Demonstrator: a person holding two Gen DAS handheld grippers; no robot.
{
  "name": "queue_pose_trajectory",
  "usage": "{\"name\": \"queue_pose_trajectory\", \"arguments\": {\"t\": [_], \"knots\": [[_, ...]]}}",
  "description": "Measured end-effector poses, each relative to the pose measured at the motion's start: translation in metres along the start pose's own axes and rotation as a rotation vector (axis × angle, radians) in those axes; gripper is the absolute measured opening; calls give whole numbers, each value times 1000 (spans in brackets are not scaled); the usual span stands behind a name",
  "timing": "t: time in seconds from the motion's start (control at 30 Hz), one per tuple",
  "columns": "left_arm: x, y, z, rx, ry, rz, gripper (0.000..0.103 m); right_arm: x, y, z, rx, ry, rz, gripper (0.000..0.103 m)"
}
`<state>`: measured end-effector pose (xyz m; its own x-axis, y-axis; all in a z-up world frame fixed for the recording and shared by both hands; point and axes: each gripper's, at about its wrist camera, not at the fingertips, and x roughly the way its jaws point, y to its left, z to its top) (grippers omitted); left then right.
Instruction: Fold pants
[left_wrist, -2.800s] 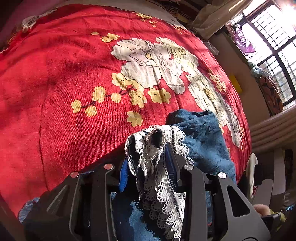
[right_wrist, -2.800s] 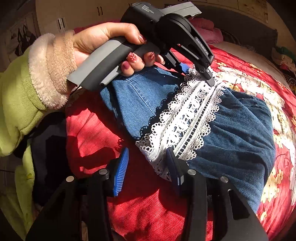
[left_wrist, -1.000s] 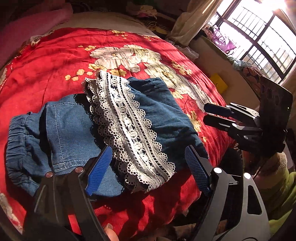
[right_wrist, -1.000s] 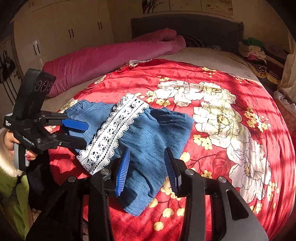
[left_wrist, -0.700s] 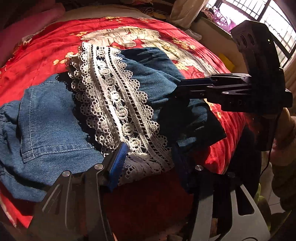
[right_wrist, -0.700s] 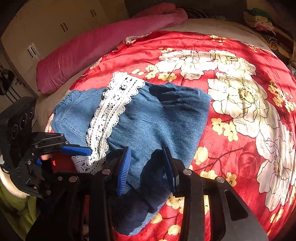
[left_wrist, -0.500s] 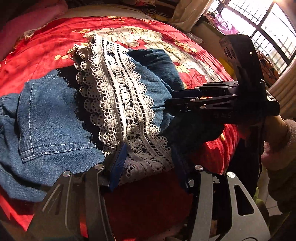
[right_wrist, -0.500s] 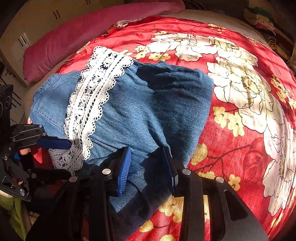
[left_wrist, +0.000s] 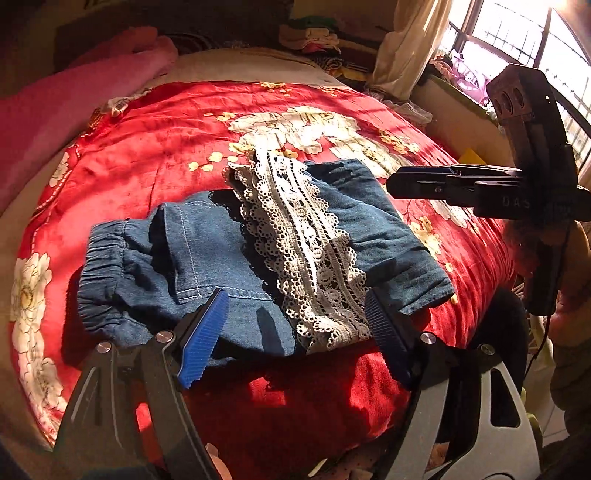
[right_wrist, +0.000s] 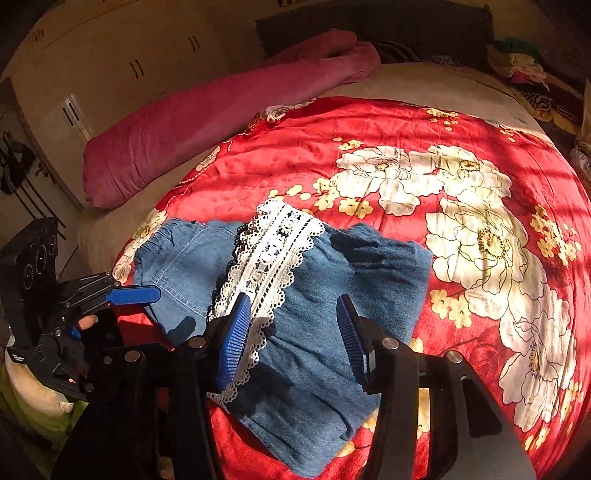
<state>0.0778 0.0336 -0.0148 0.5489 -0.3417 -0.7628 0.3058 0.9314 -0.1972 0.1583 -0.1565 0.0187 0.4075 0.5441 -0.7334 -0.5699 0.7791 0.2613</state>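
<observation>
The blue denim pants (left_wrist: 207, 258) lie folded on the red flowered bedspread (left_wrist: 155, 147), a white lace band (left_wrist: 303, 243) running across the top. My left gripper (left_wrist: 295, 326) hovers over their near edge, jaws opening, with nothing pressed between the blue pads. The right gripper (left_wrist: 393, 184) hangs side-on above the pants' right end. In the right wrist view the pants (right_wrist: 369, 266) and lace band (right_wrist: 269, 258) lie just beyond my right gripper (right_wrist: 293, 330). Its jaws are opening and hold nothing. The left gripper (right_wrist: 125, 306) hangs at the left.
A pink rolled blanket (right_wrist: 207, 118) lies along the bed's far left side, with wardrobe doors (right_wrist: 110, 74) behind it. Heaped clothes (left_wrist: 314, 37) sit at the bed's head and a window (left_wrist: 517, 48) is at the right. The bedspread's near edge (left_wrist: 295, 424) drops off just below the pants.
Both grippers have drawn back from the pants' near edge and their jaws have widened. The cloth they were around half a second ago now lies flat on the bed.
</observation>
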Motion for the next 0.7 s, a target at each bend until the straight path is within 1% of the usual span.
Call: {"name": "queue_pose_trajectory", "arguments": {"t": [0.17, 0.2, 0.23, 0.27, 0.37, 0.4, 0.43, 0.5, 0.57, 0.6, 0.67, 0.7], "knots": [[-19, 19, -4, -43, -37, 39, 78, 0, 28, 23, -42, -22, 22, 59], [-22, 24, -5, -54, -42, 45, 79, 2, 32, 27, -47, -24, 26, 63], [-24, 29, -7, -67, -47, 49, 82, 3, 37, 31, -51, -25, 32, 68], [-26, 35, -9, -82, -49, 57, 84, 5, 42, 36, -59, -27, 39, 70], [-31, 54, -18, -138, -55, 78, 87, 14, 58, 48, -95, -21, 51, 74], [-32, 61, -22, -163, -57, 83, 89, 19, 64, 52, -113, -14, 61, 77], [-33, 68, -26, -191, -59, 86, 89, 26, 71, 56, -130, -6, 67, 78], [-32, 82, -33, -250, -59, 77, 89, 44, 84, 63, -163, 32, 96, 81], [-31, 94, -40, -309, -62, 48, 89, 67, 98, 70, -192, 72, 122, 81], [-29, 98, -44, -331, -61, 27, 89, 79, 105, 73, -209, 105, 143, 81], [-25, 102, -49, -352, -53, -10, 89, 103, 117, 78, -247, 146, 146, 82], [-23, 103, -50, -358, -49, -25, 89, 115, 123, 81, -267, 180, 165, 82]]}}
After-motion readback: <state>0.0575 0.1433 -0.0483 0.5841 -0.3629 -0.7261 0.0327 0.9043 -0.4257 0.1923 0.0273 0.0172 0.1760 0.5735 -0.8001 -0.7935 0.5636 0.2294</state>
